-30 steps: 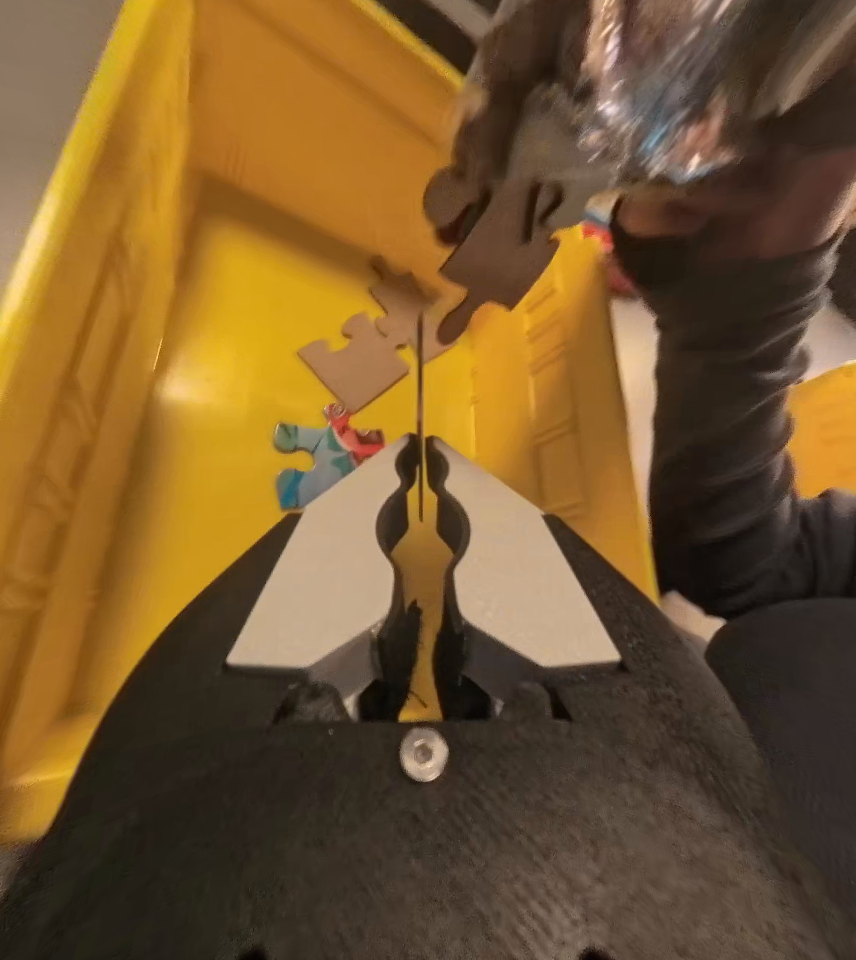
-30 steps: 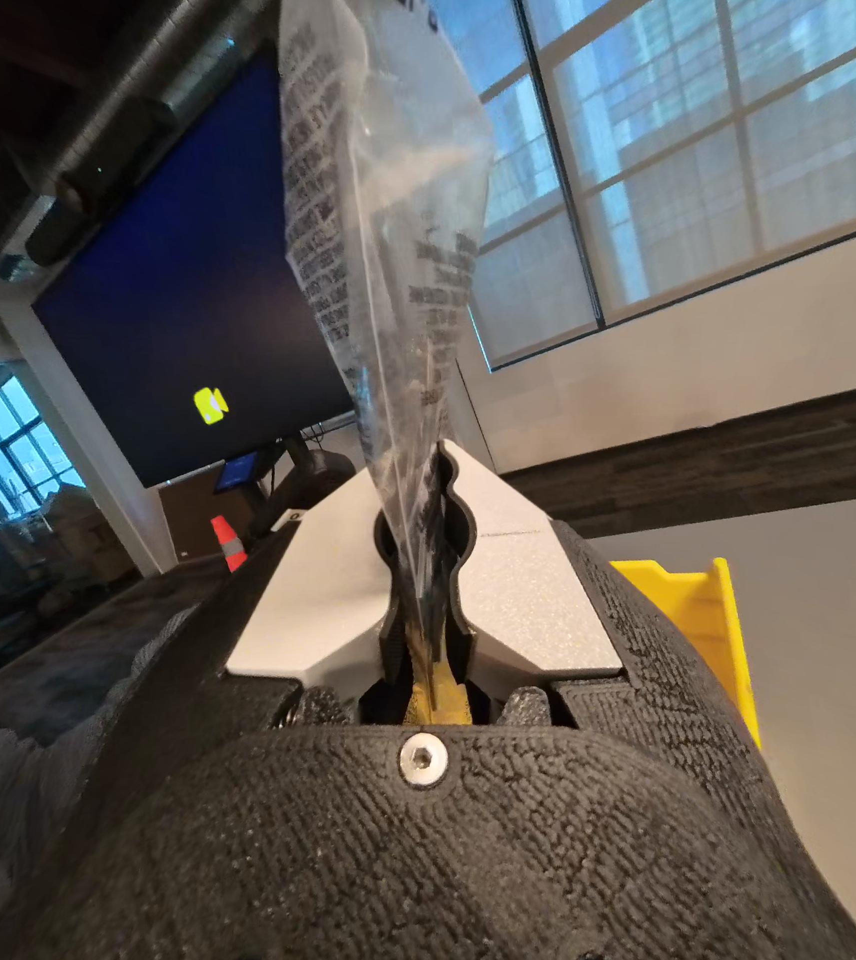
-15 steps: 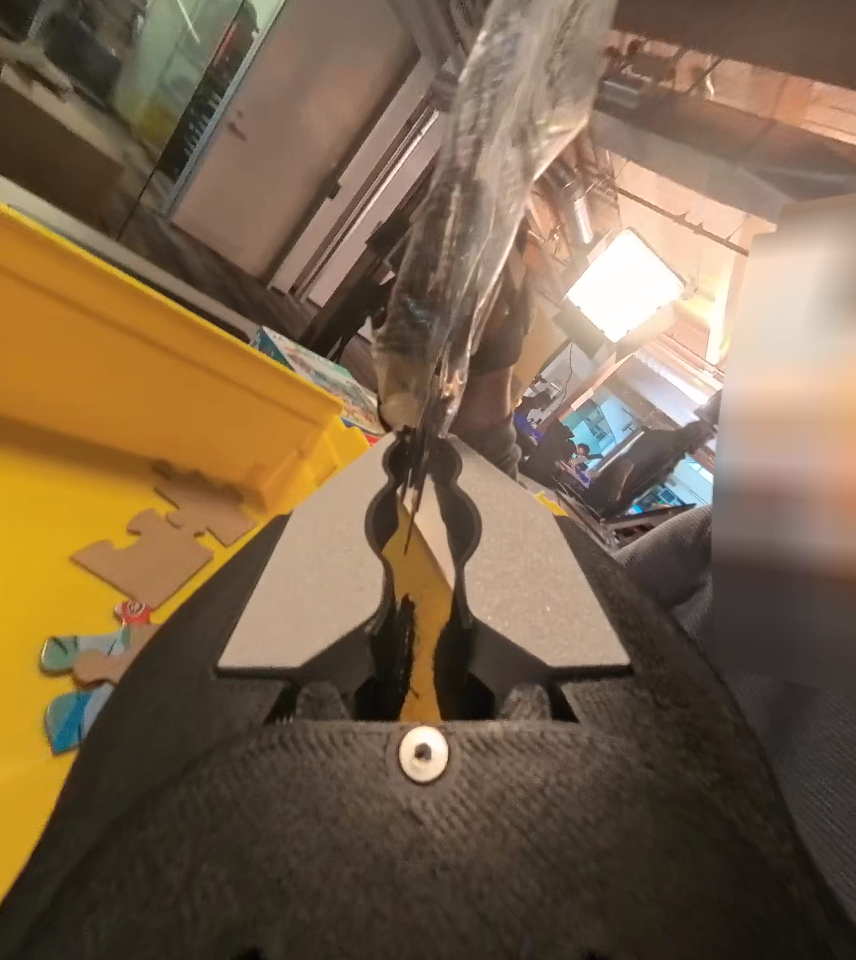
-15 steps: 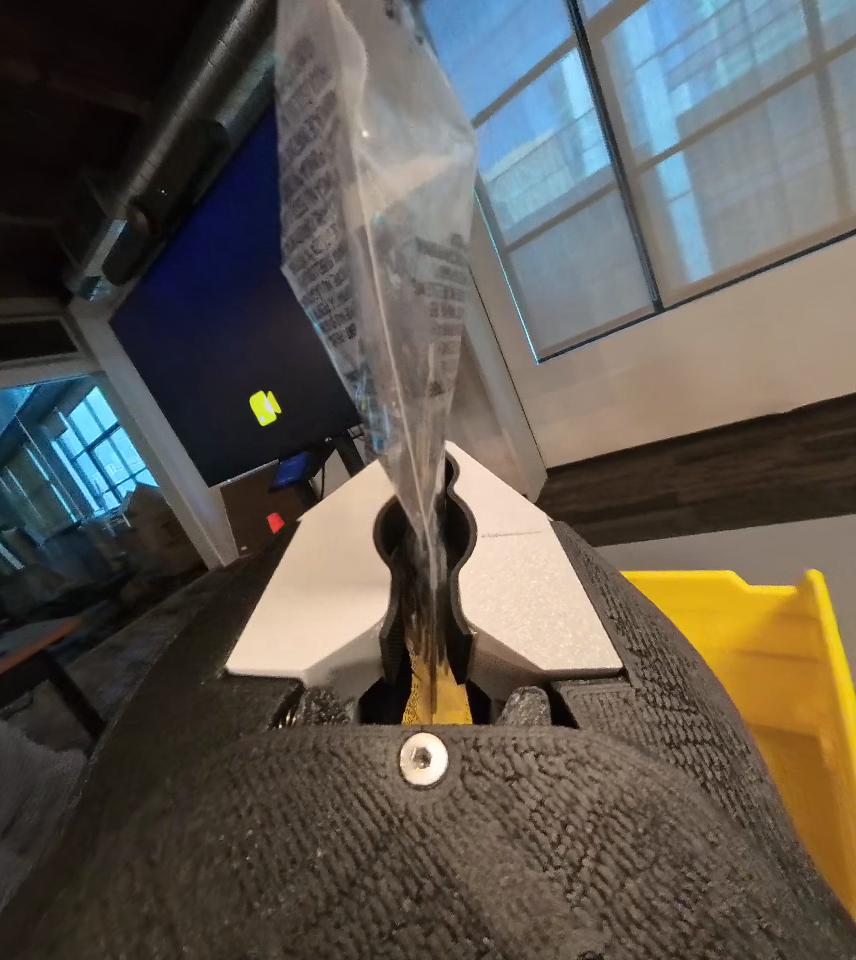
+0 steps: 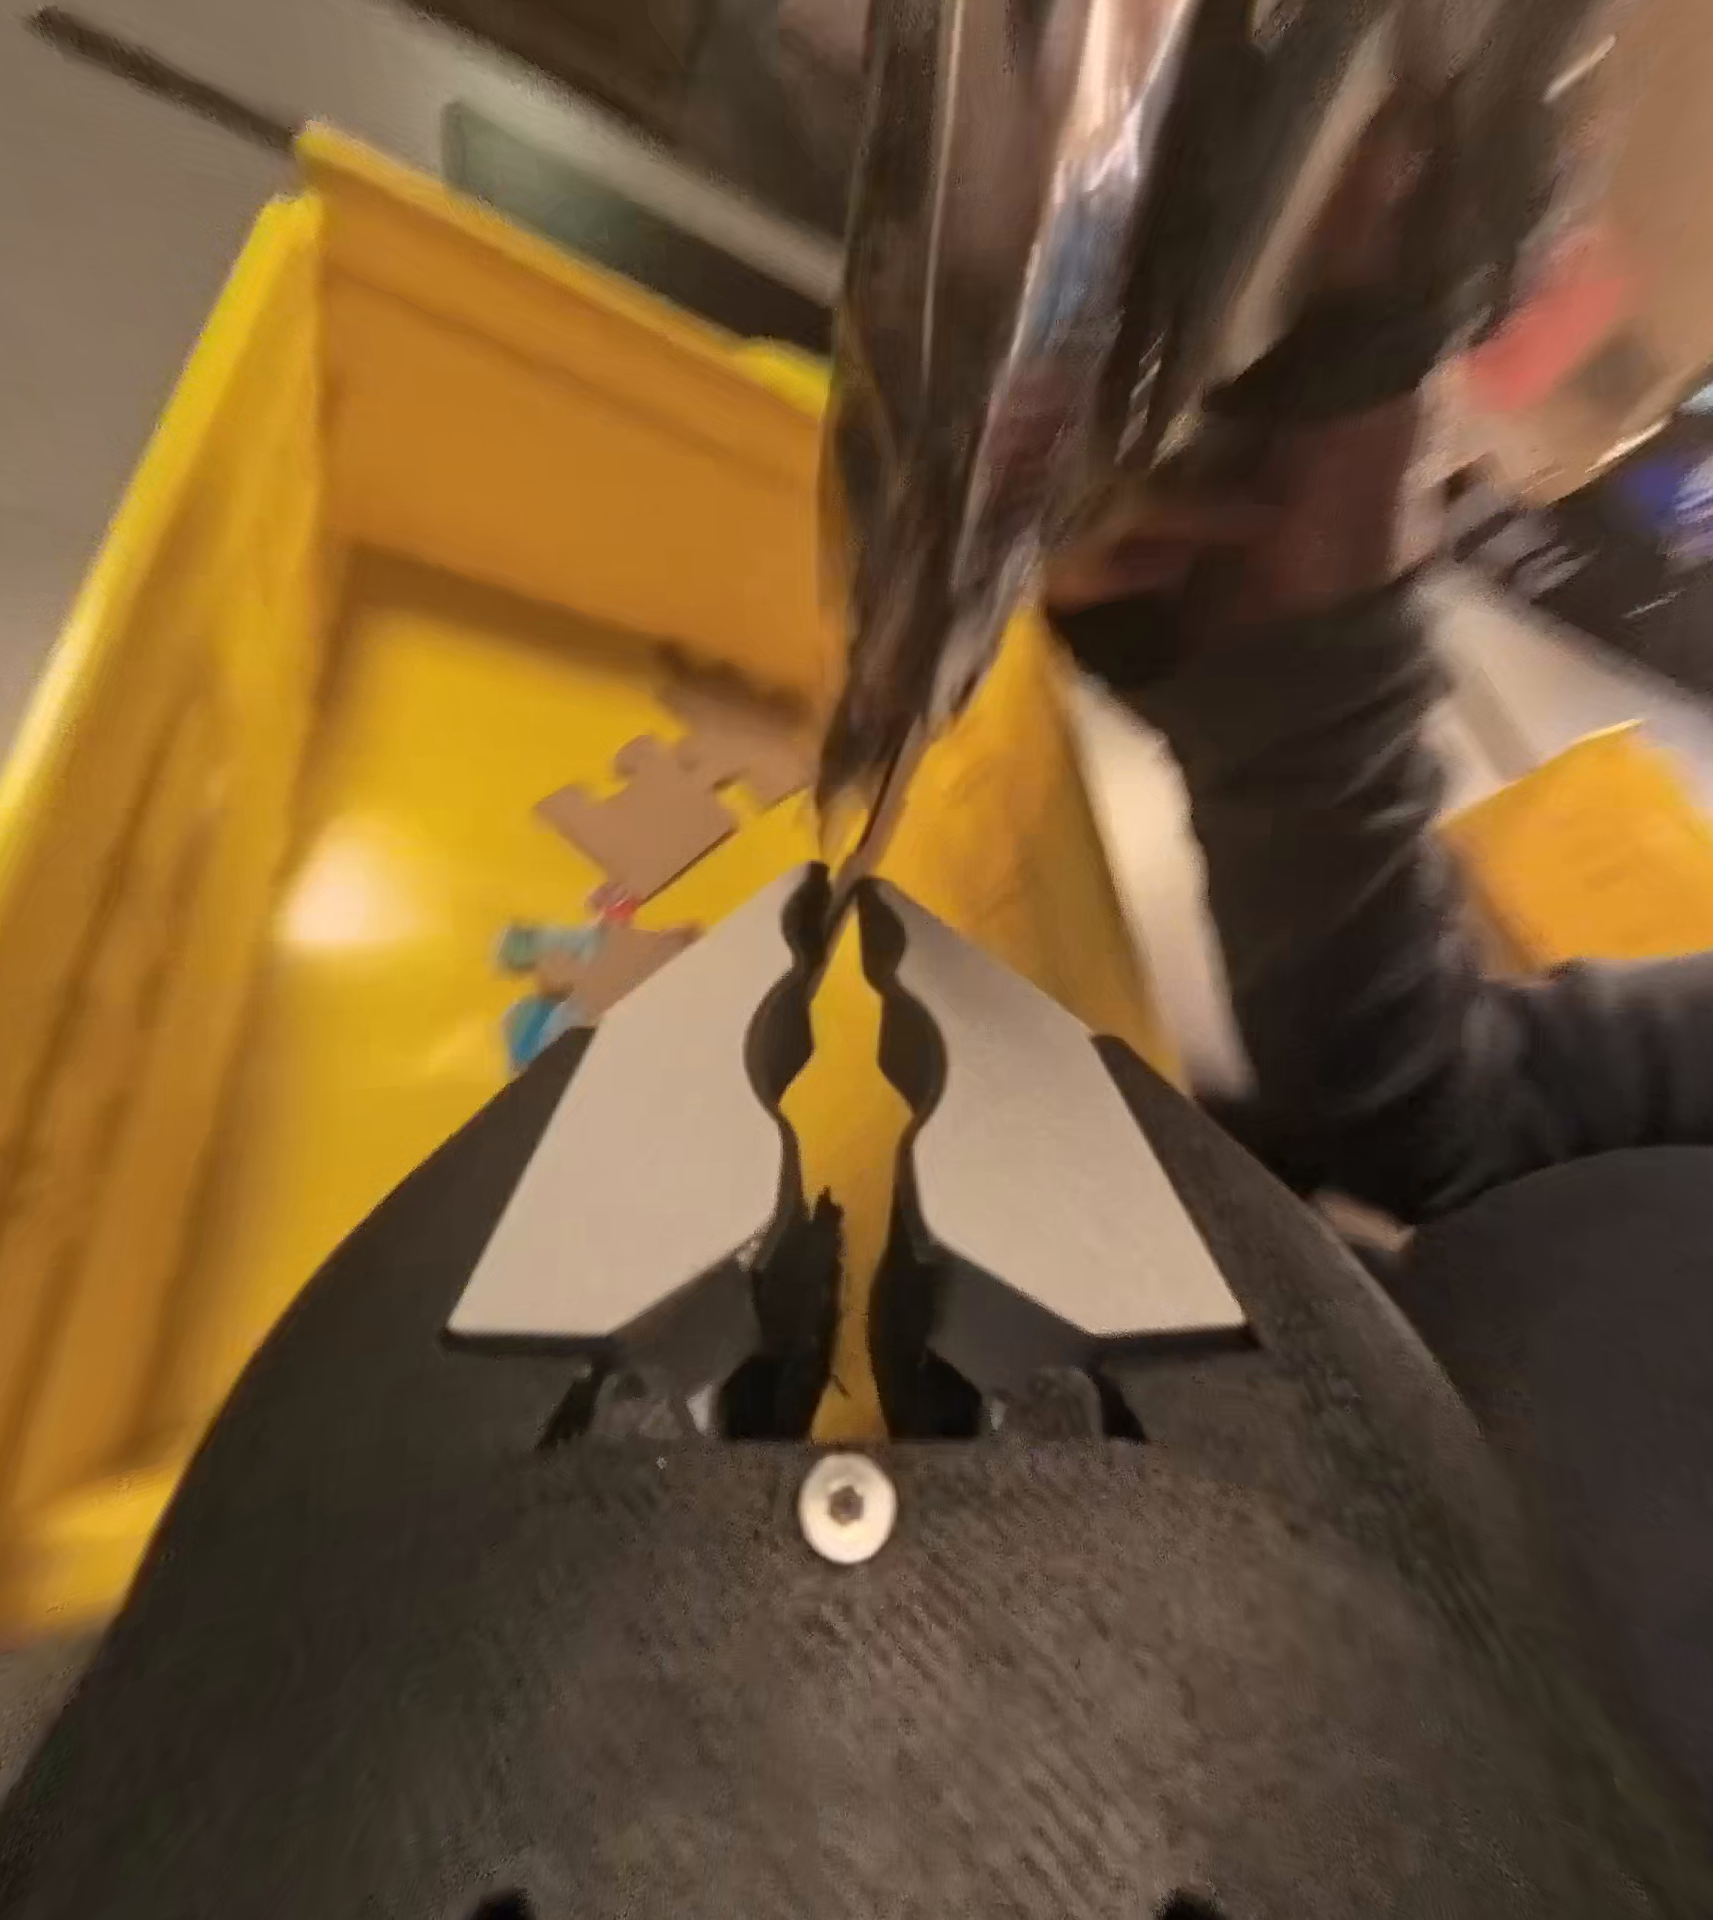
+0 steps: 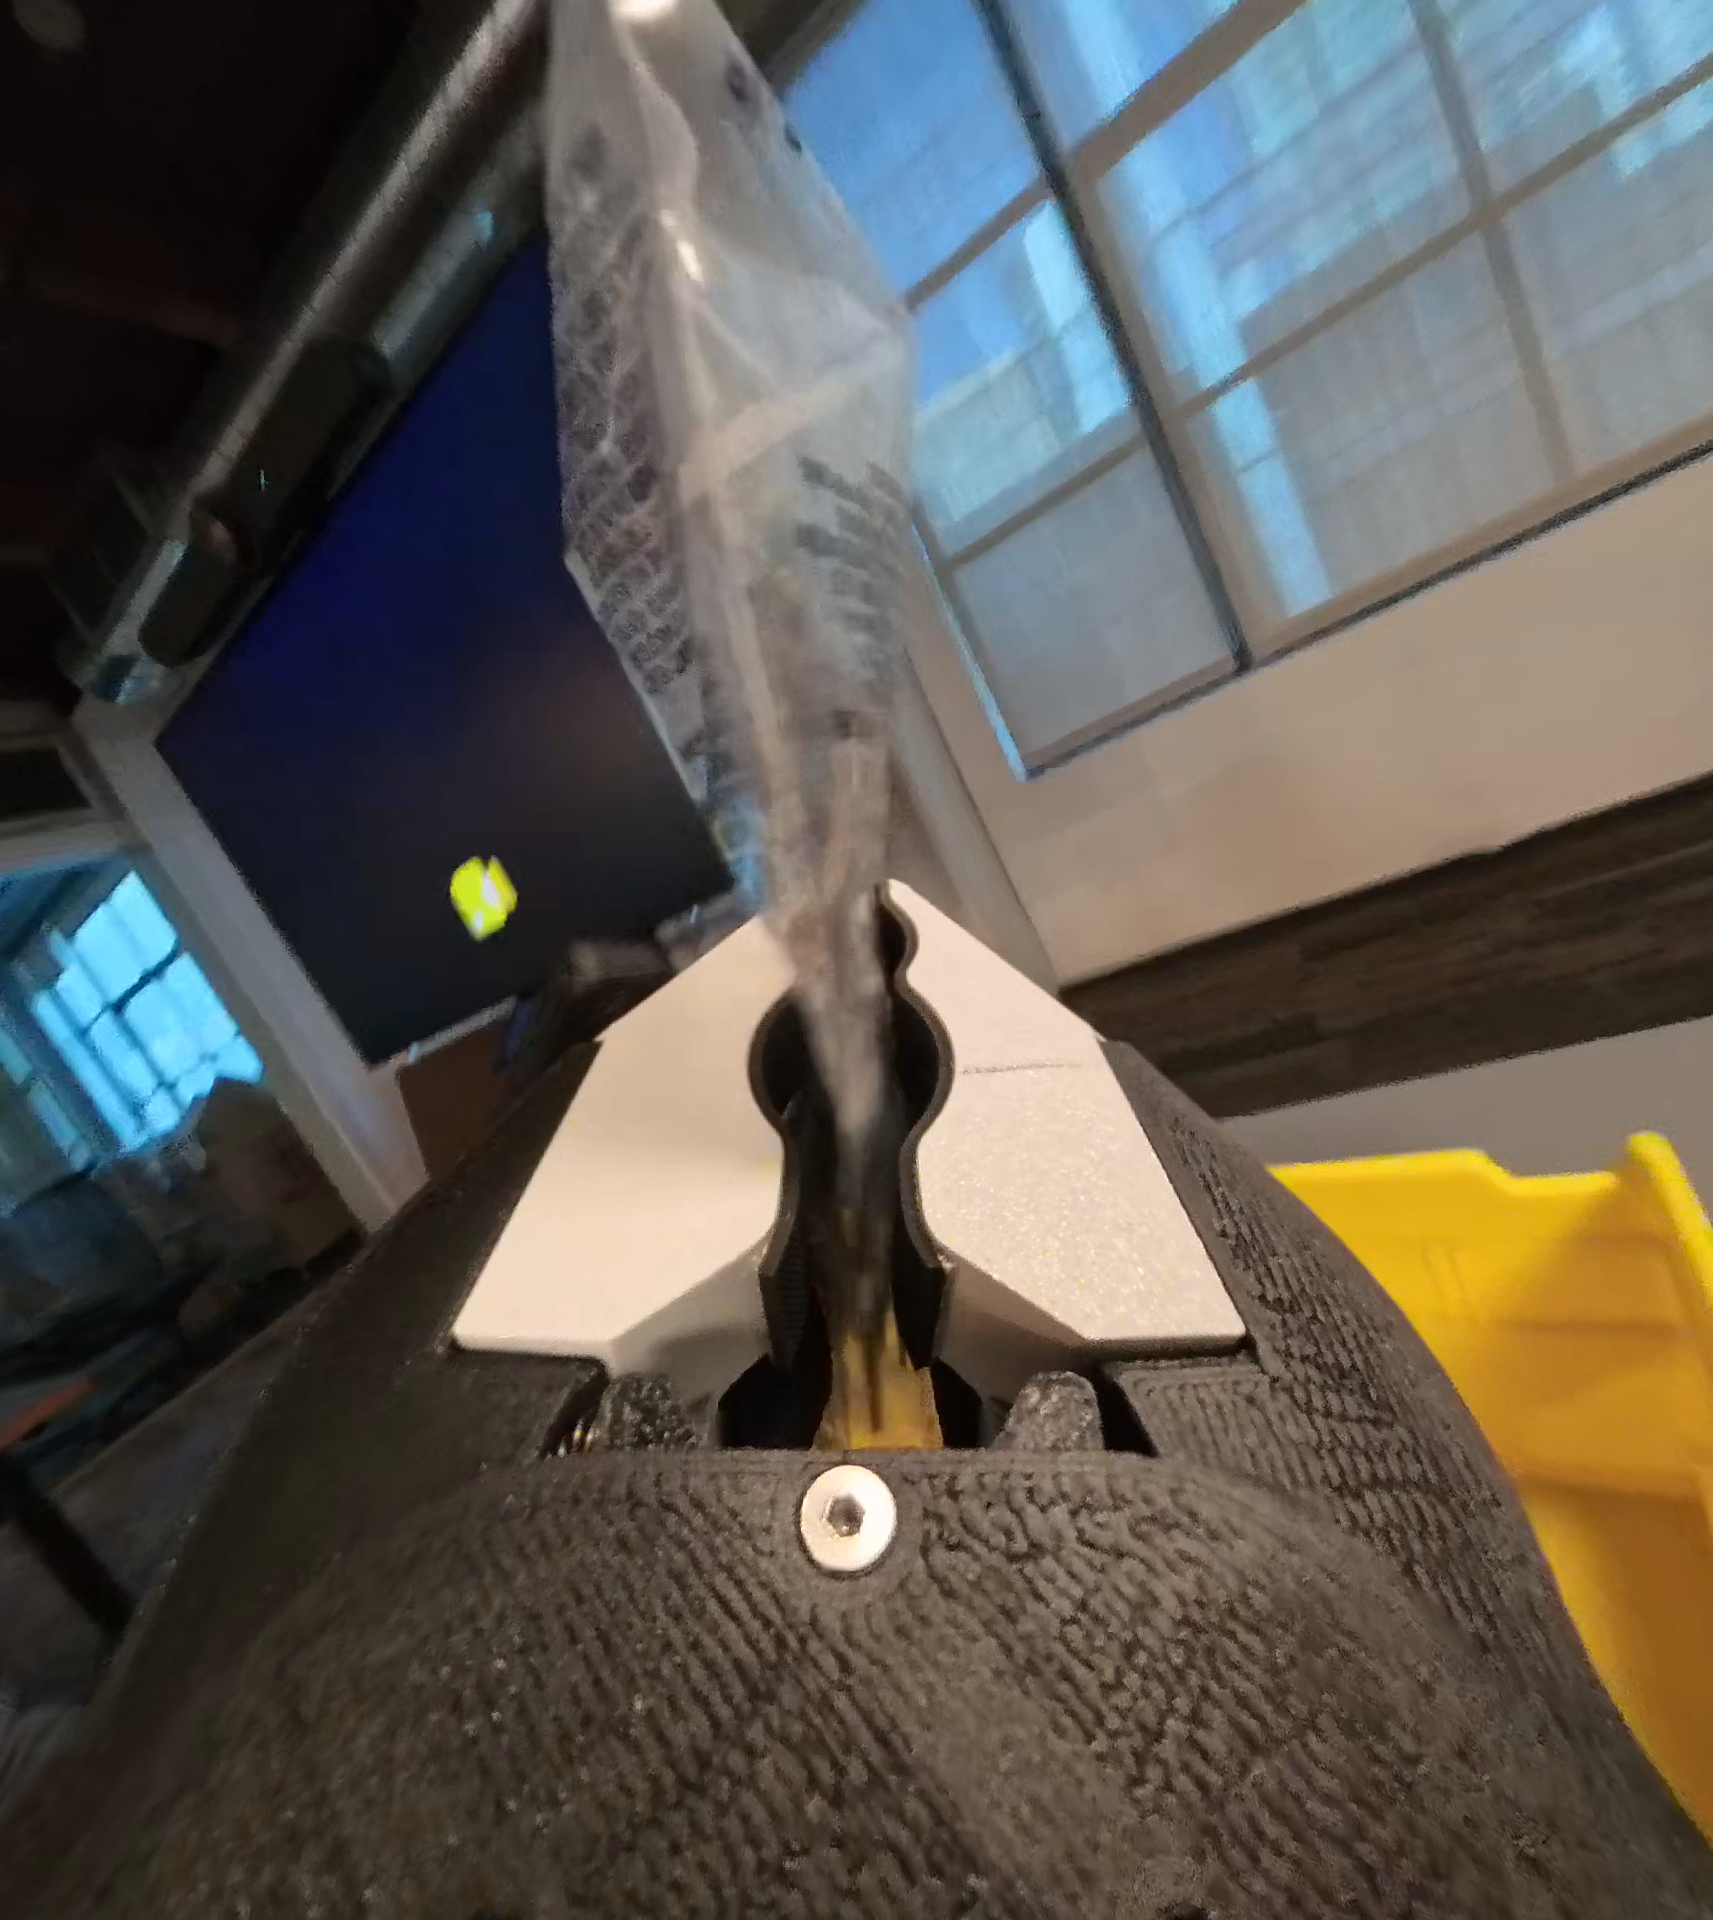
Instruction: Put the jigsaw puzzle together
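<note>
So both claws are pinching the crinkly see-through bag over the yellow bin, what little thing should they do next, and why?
Probably a gentle shake or tip over the yellow bin. Both the left claw and right claw pinch the clear bag, which hangs above the bin, where a few puzzle pieces already lie. Whether any pieces are left inside, I cannot tell.

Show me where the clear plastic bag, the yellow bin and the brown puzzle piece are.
clear plastic bag (image 6: 727, 436): right wrist view, on its printed middle above the jaws.
yellow bin (image 5: 156, 831): left wrist view, on its left wall.
brown puzzle piece (image 5: 649, 826): left wrist view, on its blank cardboard face.
</note>
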`<action>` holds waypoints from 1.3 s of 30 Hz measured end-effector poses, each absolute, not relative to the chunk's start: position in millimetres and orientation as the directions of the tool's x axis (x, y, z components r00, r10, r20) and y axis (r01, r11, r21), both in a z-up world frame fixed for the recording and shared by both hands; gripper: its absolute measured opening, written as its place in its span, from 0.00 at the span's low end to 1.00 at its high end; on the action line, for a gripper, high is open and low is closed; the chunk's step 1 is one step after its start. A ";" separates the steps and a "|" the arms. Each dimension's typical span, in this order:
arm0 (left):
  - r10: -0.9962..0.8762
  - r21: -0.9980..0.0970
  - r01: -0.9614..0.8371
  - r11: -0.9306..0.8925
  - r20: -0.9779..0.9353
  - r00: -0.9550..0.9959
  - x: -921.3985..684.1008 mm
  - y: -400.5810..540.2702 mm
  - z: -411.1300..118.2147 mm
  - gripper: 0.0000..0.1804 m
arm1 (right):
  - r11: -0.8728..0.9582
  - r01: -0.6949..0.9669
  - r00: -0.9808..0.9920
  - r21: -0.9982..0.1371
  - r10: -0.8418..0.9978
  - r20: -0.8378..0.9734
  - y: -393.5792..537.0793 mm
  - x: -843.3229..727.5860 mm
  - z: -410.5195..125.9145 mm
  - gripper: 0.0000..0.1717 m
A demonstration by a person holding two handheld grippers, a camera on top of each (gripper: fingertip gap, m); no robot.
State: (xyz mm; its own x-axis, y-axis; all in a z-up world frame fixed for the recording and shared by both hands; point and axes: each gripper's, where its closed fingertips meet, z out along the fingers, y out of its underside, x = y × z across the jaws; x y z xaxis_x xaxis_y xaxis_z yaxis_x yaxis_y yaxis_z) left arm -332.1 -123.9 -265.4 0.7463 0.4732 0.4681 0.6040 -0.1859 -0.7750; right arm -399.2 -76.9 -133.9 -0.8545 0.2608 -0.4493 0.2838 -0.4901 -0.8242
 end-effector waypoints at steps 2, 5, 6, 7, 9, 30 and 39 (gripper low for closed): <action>0.608 -0.695 0.616 -0.370 0.321 0.726 -330.4 -147.1 -298.9 0.00 | -0.530 0.212 -0.834 -0.821 0.339 -0.435 -54.2 -404.3 -125.5 0.03; 0.520 -0.753 0.637 -0.162 0.484 0.704 -330.3 -128.6 -275.1 0.00 | -0.477 0.201 -0.825 -0.856 0.389 -0.410 -34.6 -403.0 -125.6 0.03; 0.501 -0.766 0.637 -0.087 0.519 0.693 -336.6 -124.8 -266.2 0.07 | -0.465 0.223 -0.835 -0.857 0.362 -0.414 -35.9 -400.3 -126.5 0.03; 0.475 -0.765 0.643 -0.031 0.555 0.683 -341.1 -119.5 -259.8 0.23 | -0.480 0.239 -0.844 -0.844 0.328 -0.425 -37.2 -397.8 -124.6 0.03; 0.424 -0.763 0.646 0.026 0.594 0.684 -345.2 -107.9 -253.2 0.41 | -0.510 0.258 -0.857 -0.821 0.272 -0.438 -40.4 -393.7 -119.4 0.03; 0.081 -0.807 0.588 0.058 0.591 0.803 -314.4 -87.2 -223.1 0.03 | -0.474 0.205 -0.858 -0.856 0.334 -0.391 -41.7 -387.2 -114.1 0.03; -0.021 -0.797 0.589 0.132 0.592 0.806 -308.3 -95.5 -209.4 0.02 | -0.567 0.199 -0.856 -0.799 0.296 -0.424 -33.8 -387.2 -105.0 0.01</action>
State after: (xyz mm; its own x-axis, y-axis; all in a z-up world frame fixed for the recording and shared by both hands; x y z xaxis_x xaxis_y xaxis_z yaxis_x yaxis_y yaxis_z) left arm -308.3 -95.5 -209.4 0.8057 -0.0210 0.5920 0.5892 0.1319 -0.7972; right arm -387.2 -33.8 -105.0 -0.8561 0.2960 -0.4235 0.1990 -0.5675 -0.7990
